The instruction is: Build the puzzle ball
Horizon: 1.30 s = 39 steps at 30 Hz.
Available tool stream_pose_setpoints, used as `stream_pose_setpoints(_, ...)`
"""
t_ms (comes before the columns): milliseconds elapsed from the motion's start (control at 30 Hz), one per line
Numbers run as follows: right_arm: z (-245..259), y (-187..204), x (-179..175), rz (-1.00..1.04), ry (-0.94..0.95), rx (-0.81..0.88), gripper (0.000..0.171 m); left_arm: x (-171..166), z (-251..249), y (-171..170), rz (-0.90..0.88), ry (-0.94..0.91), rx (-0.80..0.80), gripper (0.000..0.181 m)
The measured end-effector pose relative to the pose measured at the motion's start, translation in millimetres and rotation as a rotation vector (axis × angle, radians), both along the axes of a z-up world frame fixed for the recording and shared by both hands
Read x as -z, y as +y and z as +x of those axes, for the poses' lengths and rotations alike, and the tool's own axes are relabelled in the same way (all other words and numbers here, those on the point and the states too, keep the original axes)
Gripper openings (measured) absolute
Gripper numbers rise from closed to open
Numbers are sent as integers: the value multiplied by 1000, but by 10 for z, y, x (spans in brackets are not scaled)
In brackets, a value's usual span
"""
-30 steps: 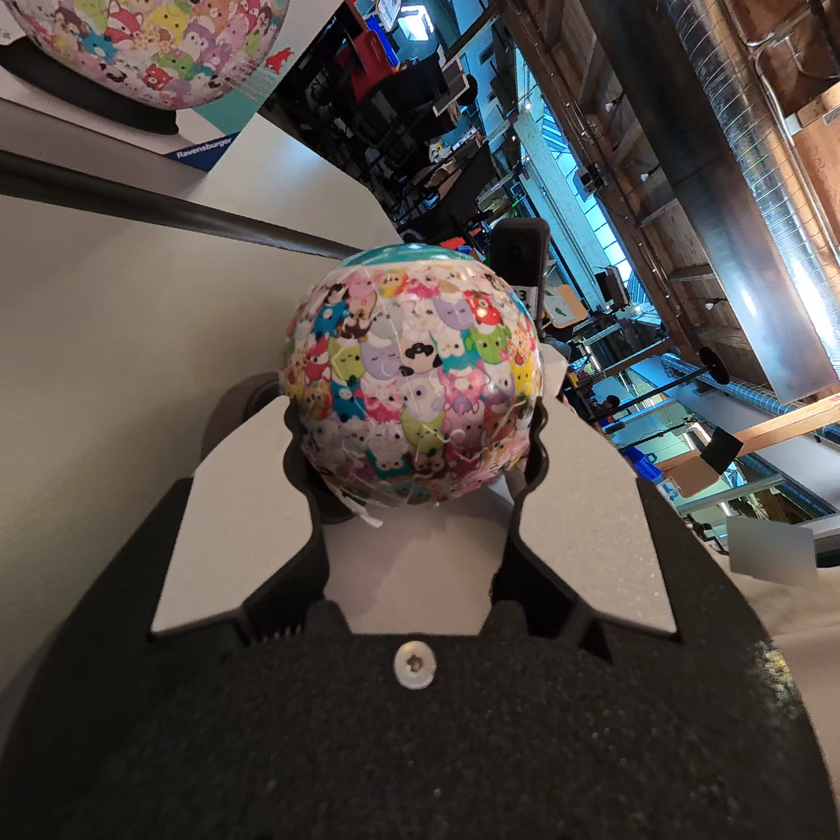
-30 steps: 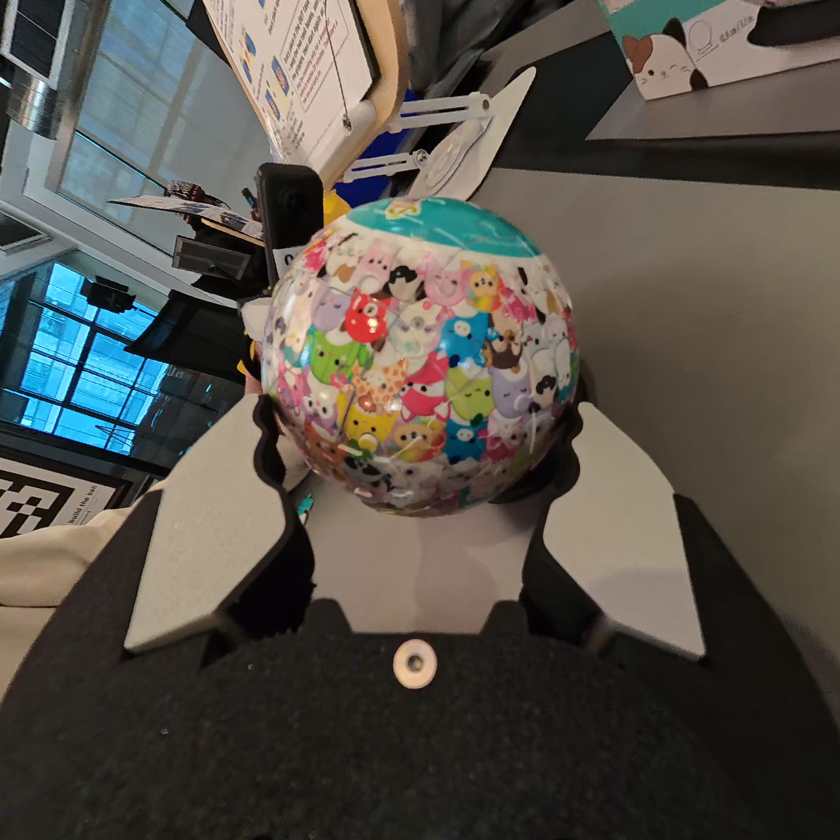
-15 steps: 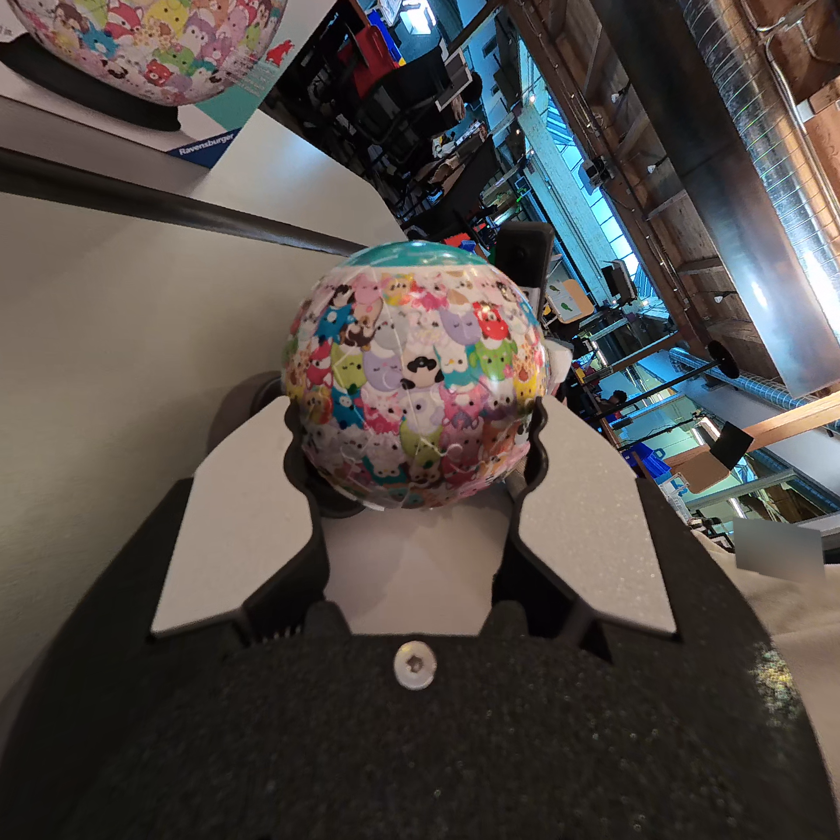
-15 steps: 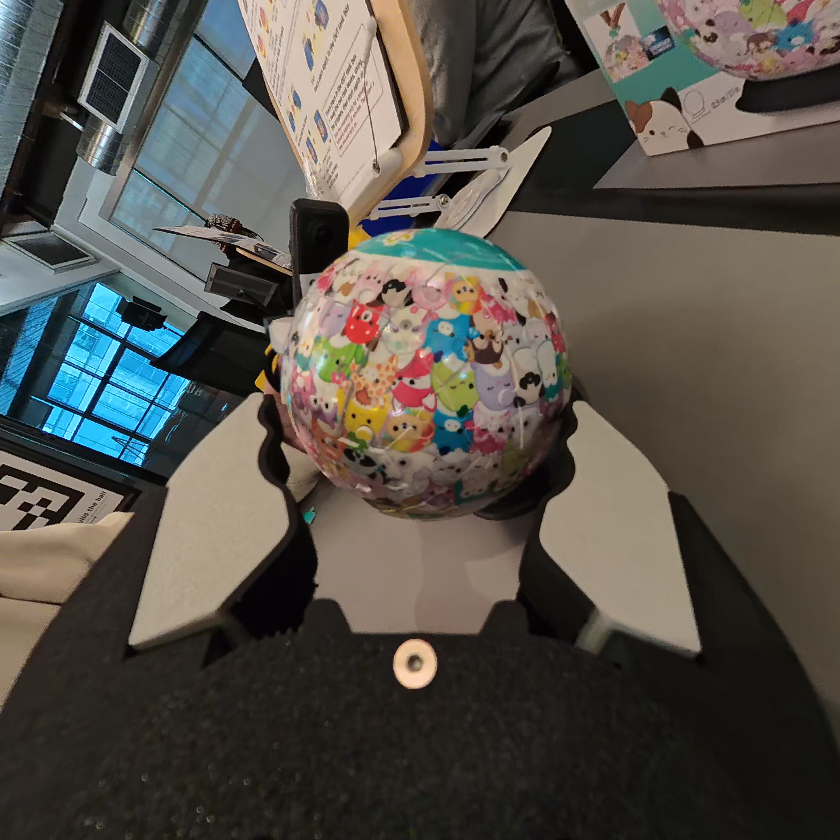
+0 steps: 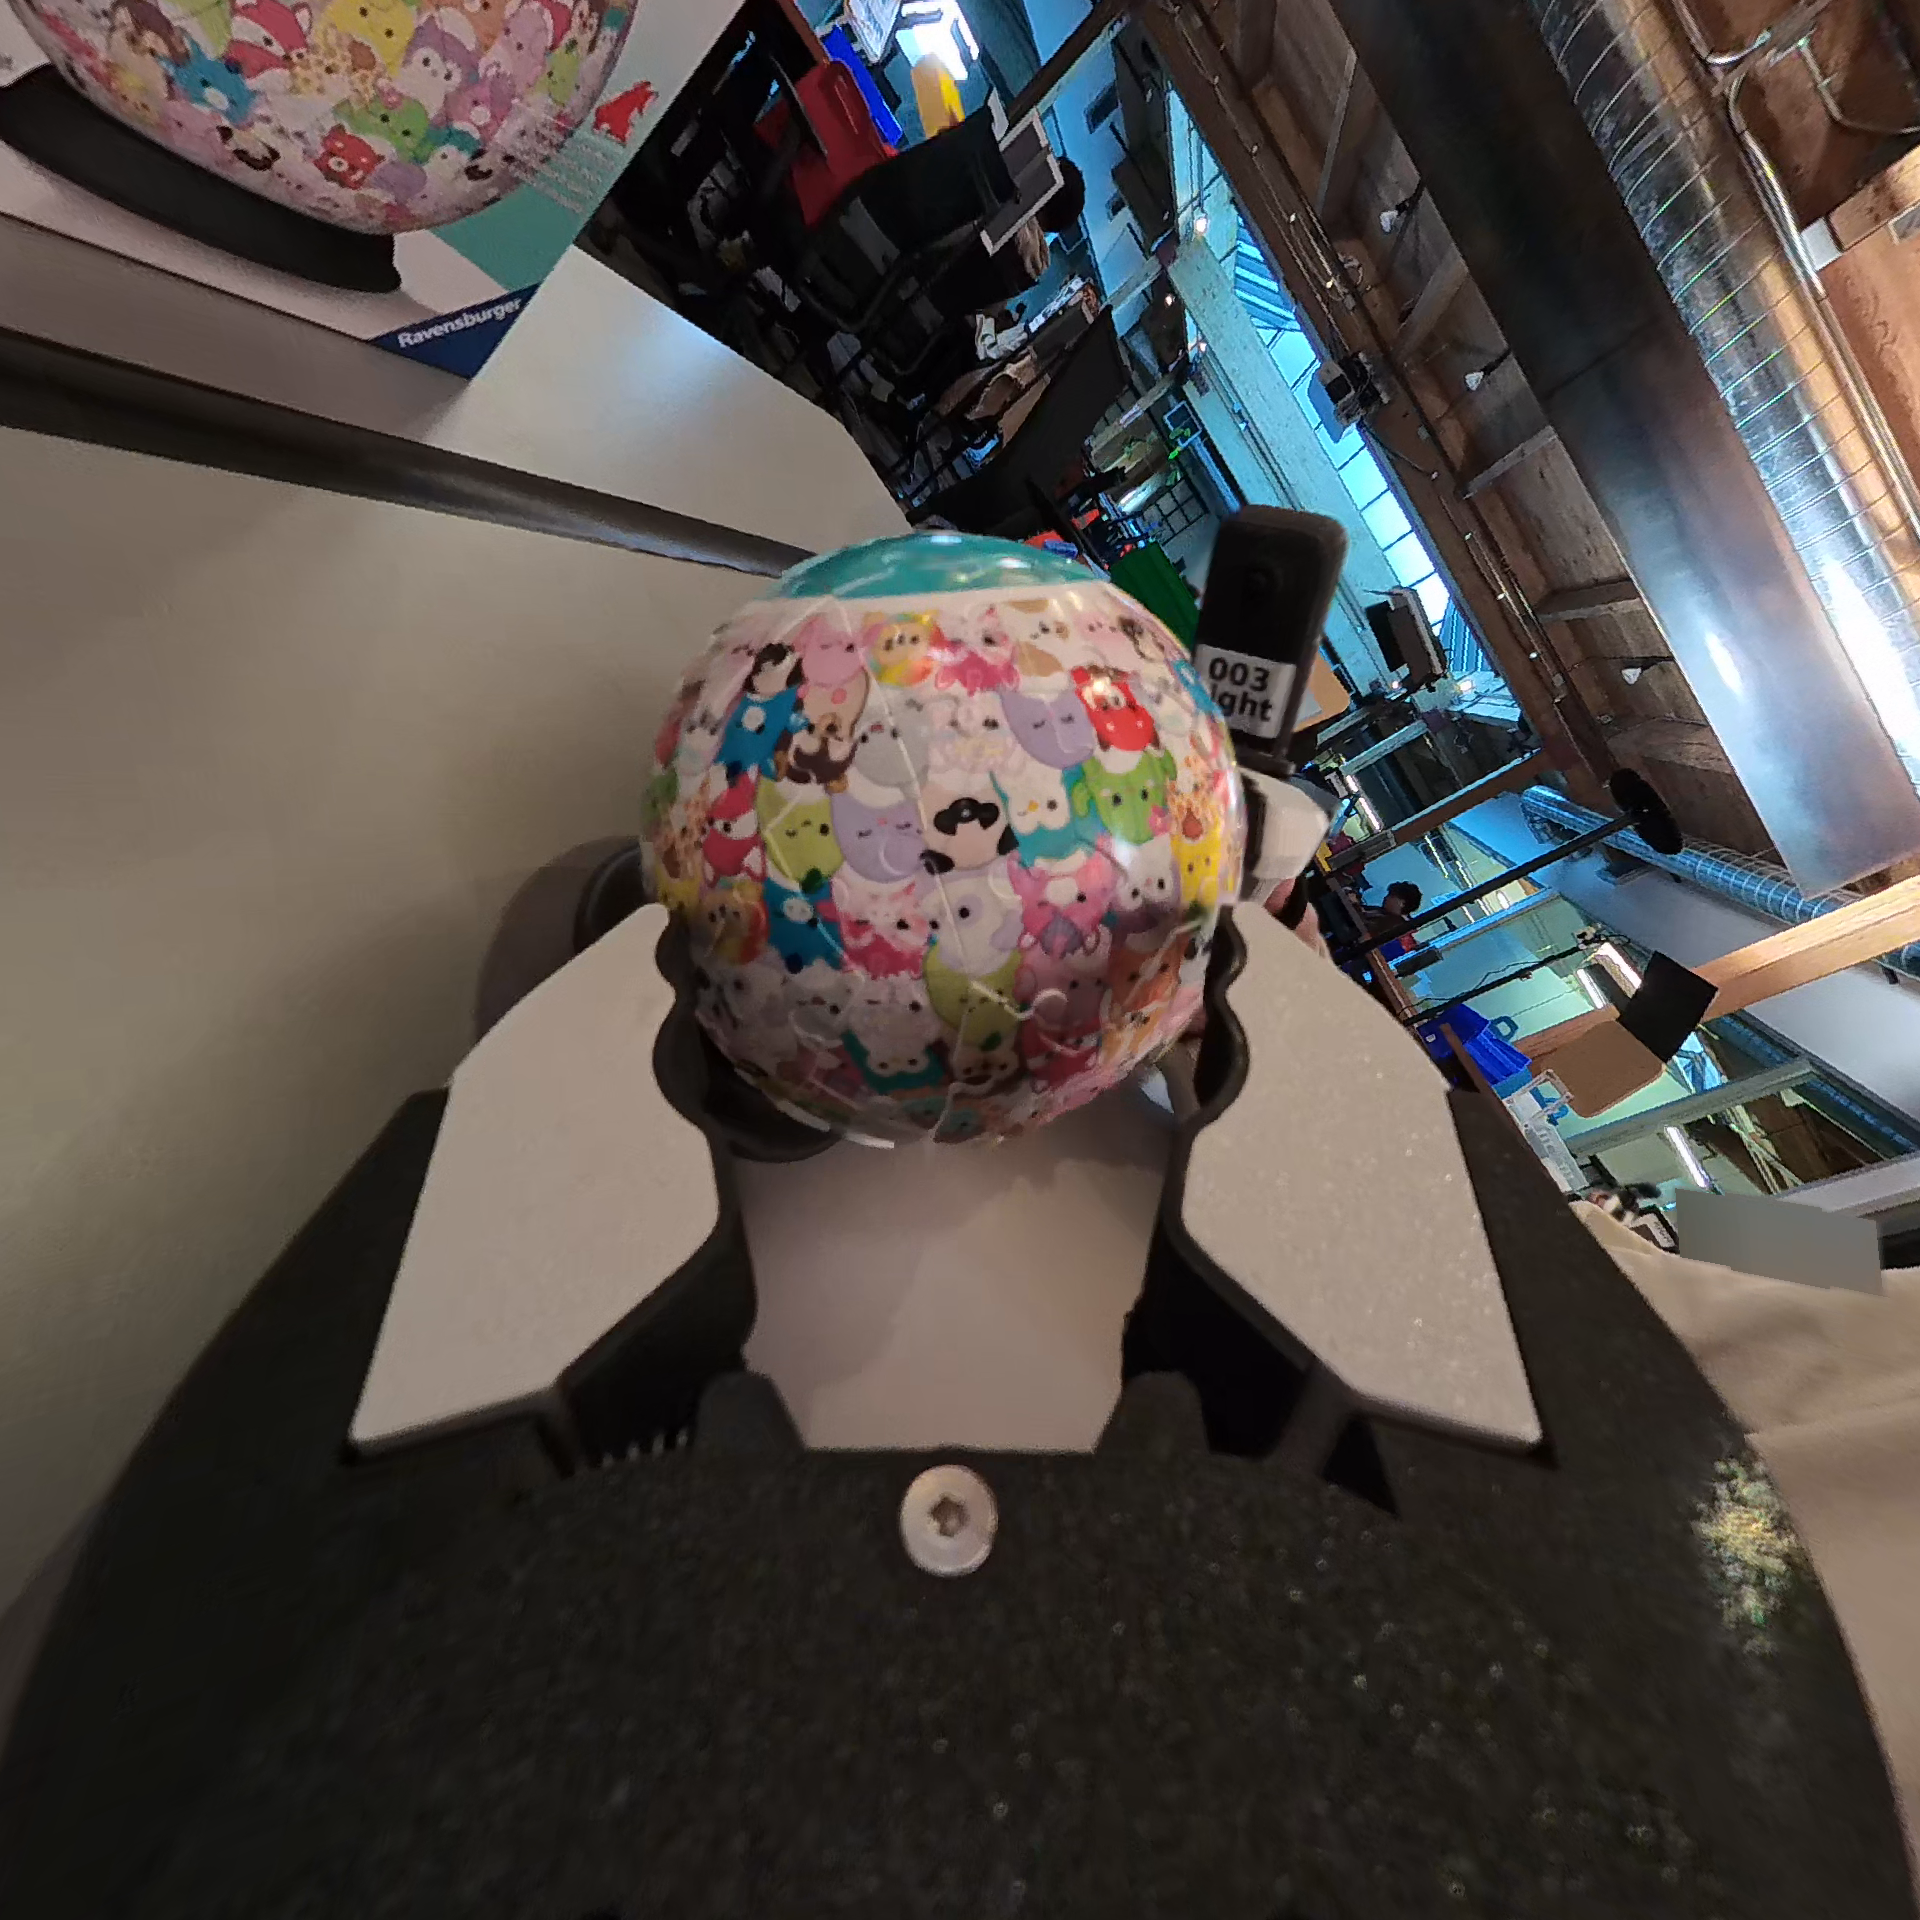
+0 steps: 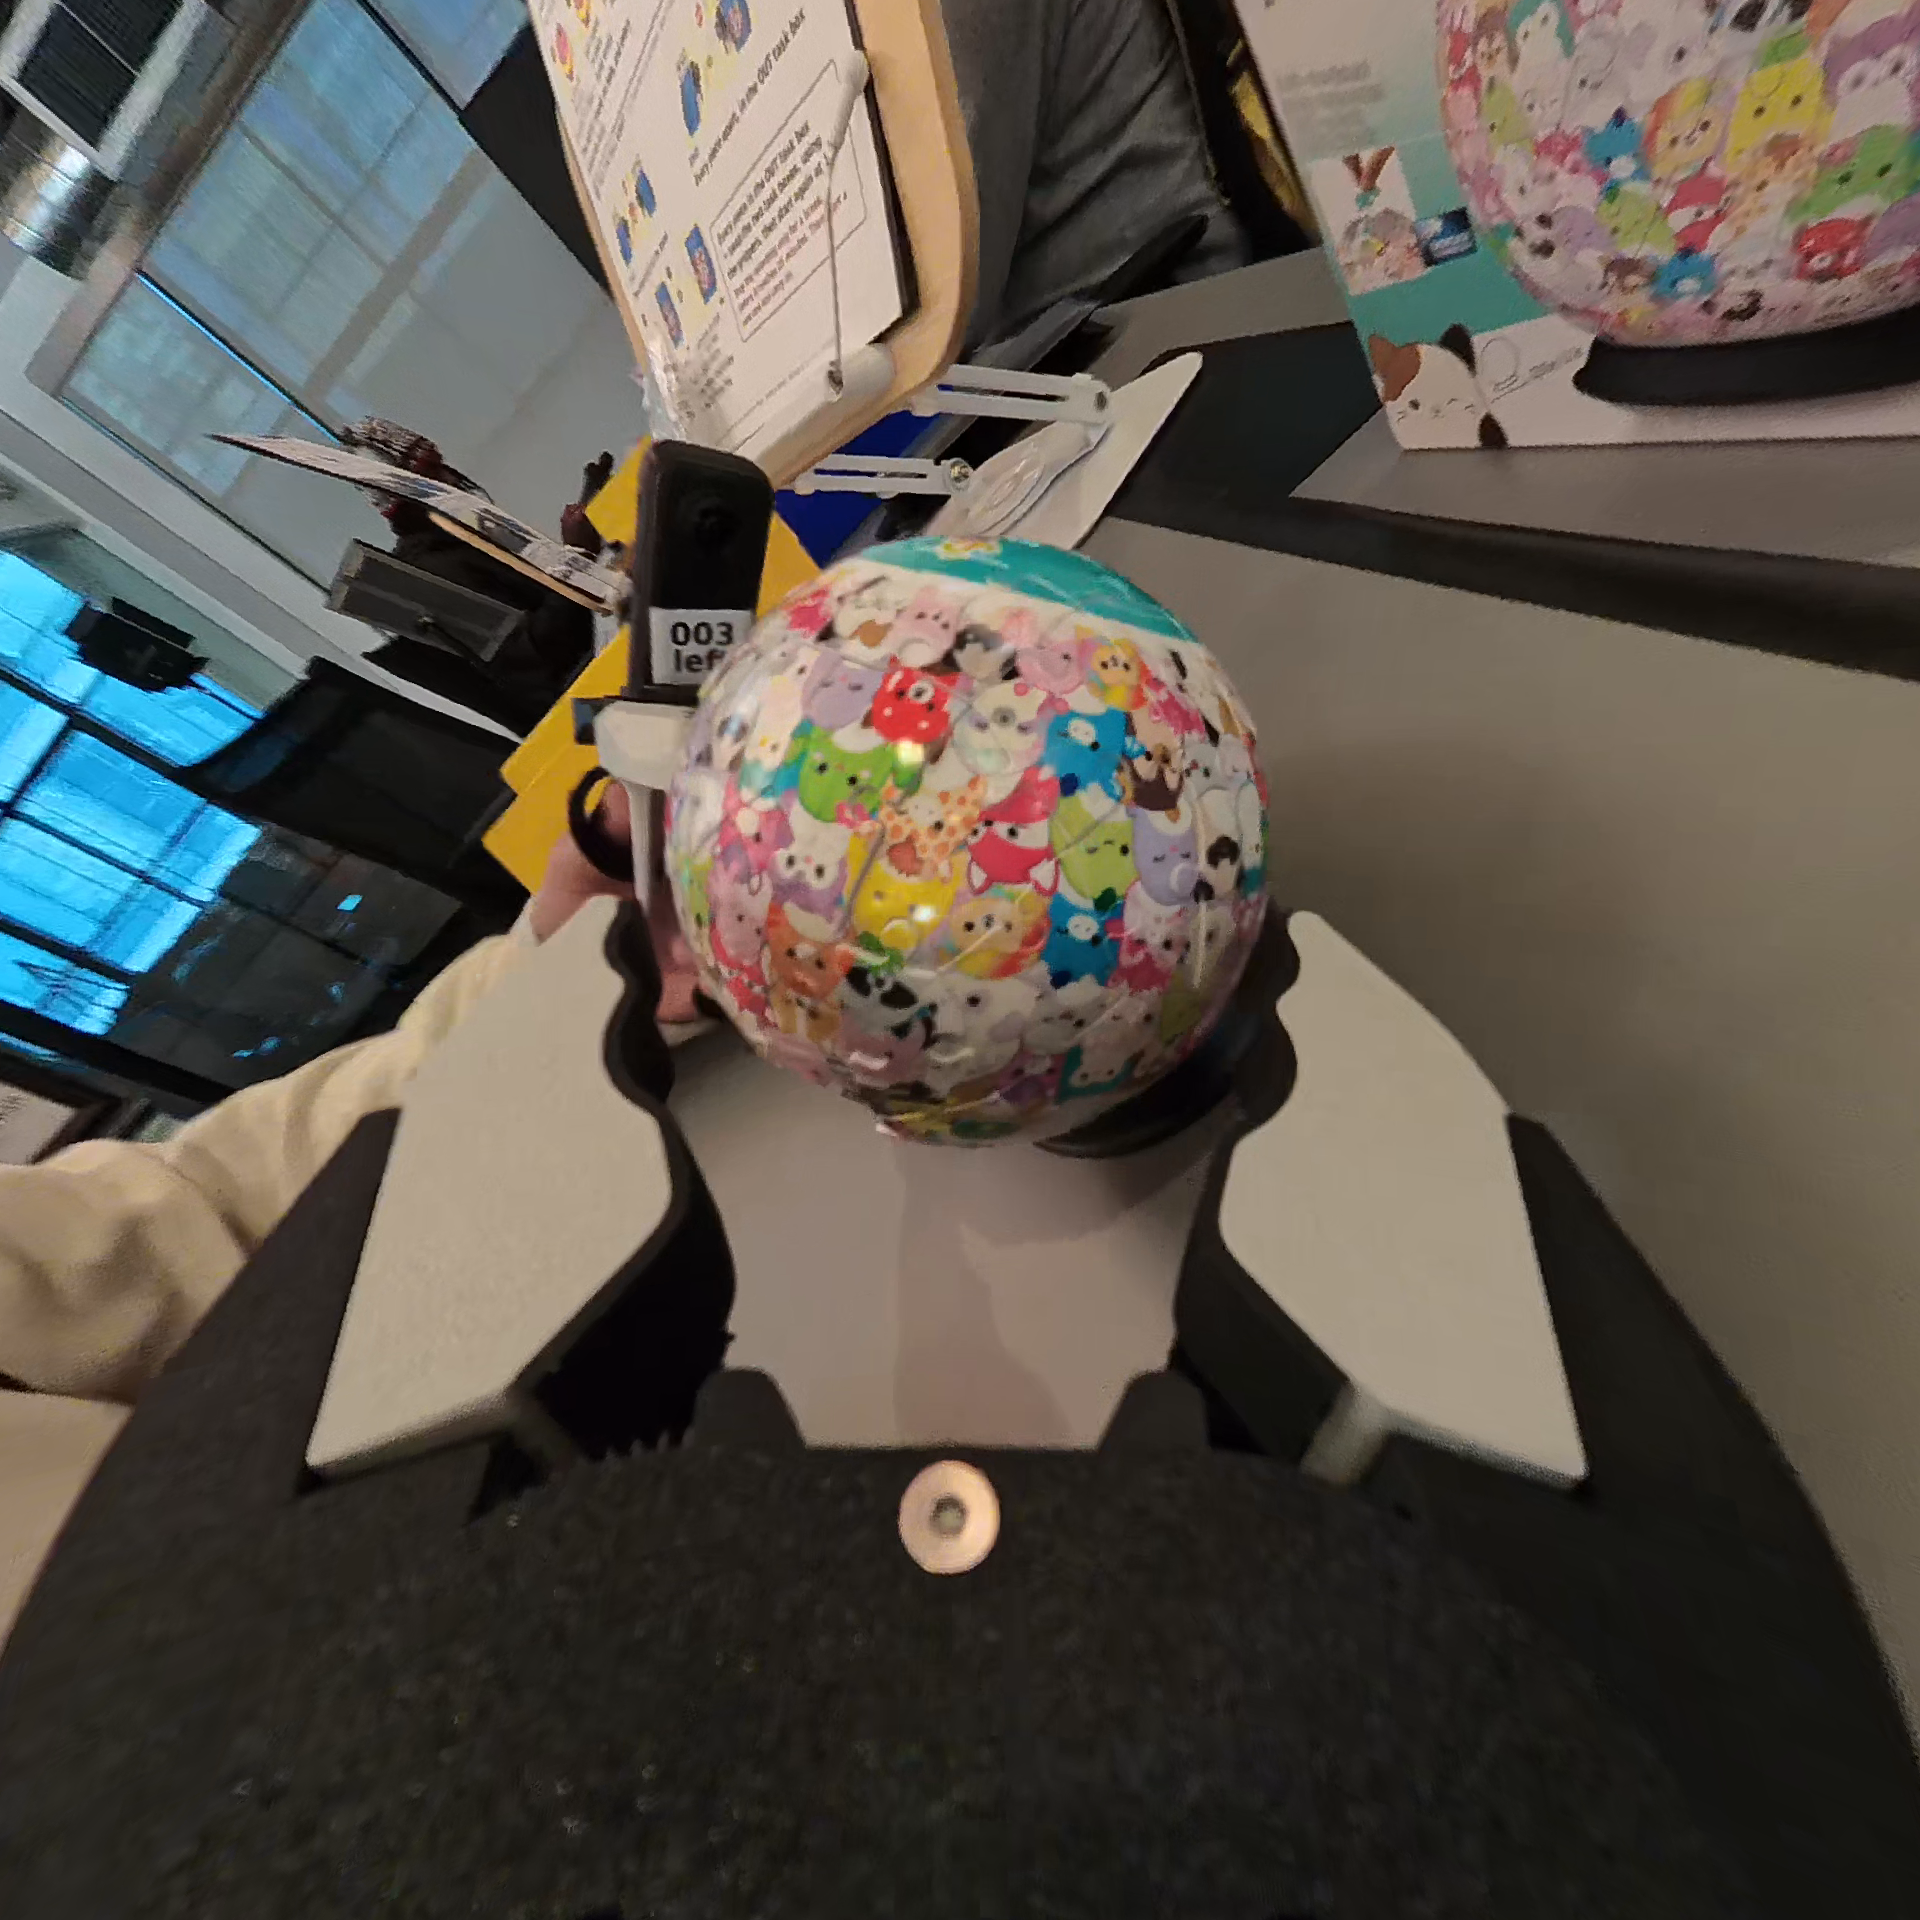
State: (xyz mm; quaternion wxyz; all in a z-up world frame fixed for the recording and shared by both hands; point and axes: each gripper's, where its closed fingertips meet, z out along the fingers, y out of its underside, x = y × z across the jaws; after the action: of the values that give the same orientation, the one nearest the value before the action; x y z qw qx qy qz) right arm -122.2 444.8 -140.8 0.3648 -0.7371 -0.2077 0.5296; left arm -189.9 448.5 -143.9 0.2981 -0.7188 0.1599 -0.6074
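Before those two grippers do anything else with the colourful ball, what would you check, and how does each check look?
1. Puzzle ball looks whole, no gaps on the visible faces: ok.
2. Far side complete: cannot tell.
3. Ball between left gripper fingers: ok.
4. Ball between right gripper fingers: ok.
5. Firm contact on both sides: cannot tell.
6. Ball seated on its dark stand: cannot tell.
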Motion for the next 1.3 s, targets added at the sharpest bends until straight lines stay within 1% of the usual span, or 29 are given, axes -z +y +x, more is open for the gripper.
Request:
stream_pose_setpoints(100,93,-90,-8,83,-105,26,107,-11,-22,-19,12,6,5,91)
stream_pose_setpoints(167,135,-204,-41,206,-209,47,104,-30,-45,-31,25,10,9,90)
stream_pose_setpoints(233,135,-374,-8,370,-386,36,101,-65,-76,-39,37,7,15,89)
stream_pose_setpoints(267,101,-458,23,483,-498,19,100,-83,-93,-37,43,5,18,89)
stream_pose_setpoints(300,24,-582,71,582,-599,-33,97,-97,-111,-33,48,5,20,89)
stream_pose_setpoints(333,-61,-713,134,649,-685,-83,88,-105,-126,-31,53,8,23,89)
stream_pose_setpoints(367,-150,-821,194,688,-744,-106,83,-108,-142,-31,60,13,28,89)
stream_pose_setpoints(400,-250,-908,253,705,-775,-120,83,-110,-157,-36,67,19,32,89)
stream_pose_setpoints(467,-430,-1008,396,700,-825,-168,85,-125,-191,-59,79,21,46,89)
stream_pose_setpoints(533,-568,-992,476,684,-861,-197,93,-175,-248,-101,92,13,59,87)
stream_pose_setpoints(600,-680,-927,493,686,-866,-210,94,-266,-338,-156,120,8,64,87)
stream_pose_setpoints(733,-748,-751,596,672,-923,-200,102,-565,-617,-346,185,-33,48,85)
stream_pose_setpoints(833,-788,-748,695,620,-940,-231,105,-723,-835,-524,237,-22,36,86)
stream_pose_setpoints(933,-813,-736,717,621,-975,-219,108,-836,-1063,-656,295,-4,-8,85)
stream_pose_setpoints(1133,-876,-698,744,578,-1040,-208,112,-878,-1392,-827,346,-6,-90,83)
stream_pose_setpoints(1300,-866,-708,800,475,-1041,-227,117,-937,-1572,-873,371,-30,-130,81)
